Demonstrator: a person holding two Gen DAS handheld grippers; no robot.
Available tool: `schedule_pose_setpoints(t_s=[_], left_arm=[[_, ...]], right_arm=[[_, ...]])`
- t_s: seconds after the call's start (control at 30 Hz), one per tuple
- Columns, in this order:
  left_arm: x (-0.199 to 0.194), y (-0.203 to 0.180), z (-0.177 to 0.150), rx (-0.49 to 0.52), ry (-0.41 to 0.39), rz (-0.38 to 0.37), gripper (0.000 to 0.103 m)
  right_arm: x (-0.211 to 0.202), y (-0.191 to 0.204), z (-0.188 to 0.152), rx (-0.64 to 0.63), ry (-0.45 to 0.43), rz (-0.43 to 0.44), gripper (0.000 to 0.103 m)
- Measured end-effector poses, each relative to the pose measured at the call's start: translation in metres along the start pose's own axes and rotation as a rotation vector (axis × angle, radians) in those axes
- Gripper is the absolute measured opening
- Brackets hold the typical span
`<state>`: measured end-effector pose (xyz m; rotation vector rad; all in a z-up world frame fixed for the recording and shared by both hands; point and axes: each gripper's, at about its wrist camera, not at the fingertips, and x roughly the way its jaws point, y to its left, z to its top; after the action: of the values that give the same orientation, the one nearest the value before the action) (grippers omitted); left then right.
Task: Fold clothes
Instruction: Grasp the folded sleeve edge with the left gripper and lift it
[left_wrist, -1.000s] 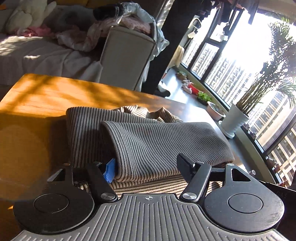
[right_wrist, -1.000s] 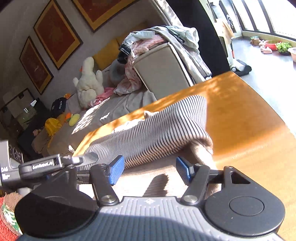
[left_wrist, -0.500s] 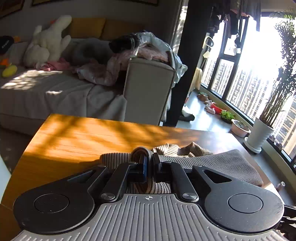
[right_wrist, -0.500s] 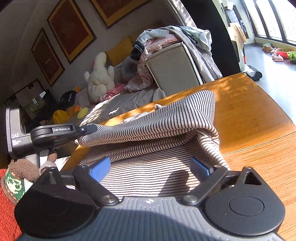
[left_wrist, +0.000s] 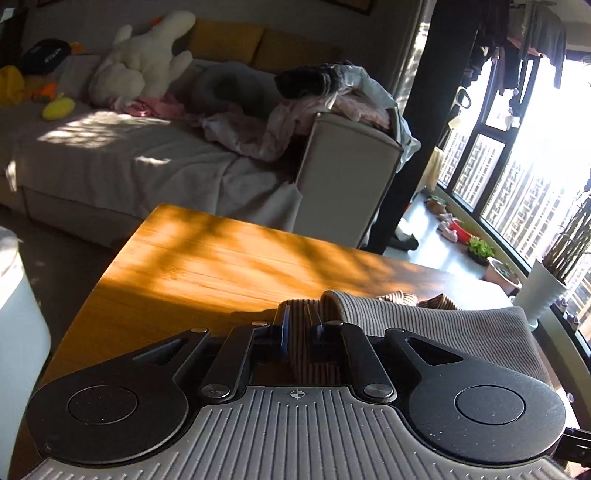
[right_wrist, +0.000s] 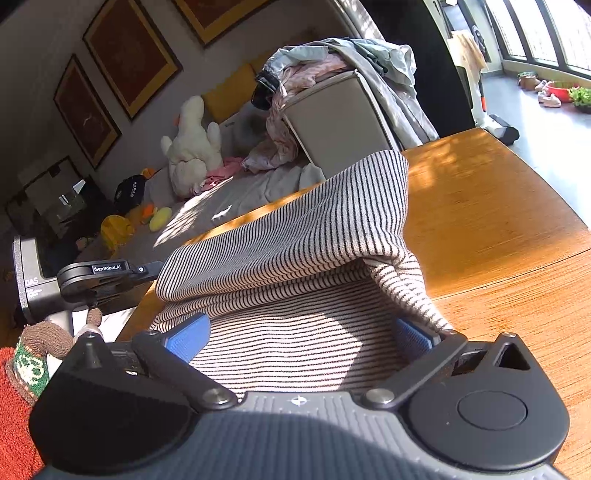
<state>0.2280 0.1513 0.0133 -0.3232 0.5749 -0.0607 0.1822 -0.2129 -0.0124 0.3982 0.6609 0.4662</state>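
A: Biggest first. Your tabletop (left_wrist: 207, 266) is smooth orange wood with a rounded edge, sun-dappled.

B: And the garment?

A: Your striped knit top (right_wrist: 295, 236) lies on the tabletop, ribbed, soft, folded over itself in thick layers.

B: Claws?

A: Your left claw (left_wrist: 301, 328) is narrow, jaws easing apart, pads still pinching a bunched fold of the top. Your right claw (right_wrist: 299, 334) is spread wide, blue pads (right_wrist: 186, 338) flanking the fabric, gripping nothing.

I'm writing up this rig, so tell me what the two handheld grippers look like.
Each has a grey ribbed body, two black round discs, black linkage arms with silver pivot screws, and blue finger pads. The left gripper carries white "GenRobot.AI" lettering on its side. No cables or sleeves show.
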Motion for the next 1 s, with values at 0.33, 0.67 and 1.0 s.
schedule_pose_setpoints(t_s=[0.33,0.67,1.0], left_arm=[[0.004,-0.028,-0.015,-0.001,0.028,-0.159,0.058],[0.012,-0.044,-0.033,0.110,0.064,-0.144,0.041],[0.005,-0.055,-0.028,0.213,-0.026,-0.038,0.006]], right_arm=[[0.000,-0.002,-0.001,0.021,-0.010,0.013,0.103],[0.001,-0.004,-0.001,0.027,-0.014,0.017,0.103],[0.000,-0.006,-0.002,0.040,-0.020,0.025,0.103]])
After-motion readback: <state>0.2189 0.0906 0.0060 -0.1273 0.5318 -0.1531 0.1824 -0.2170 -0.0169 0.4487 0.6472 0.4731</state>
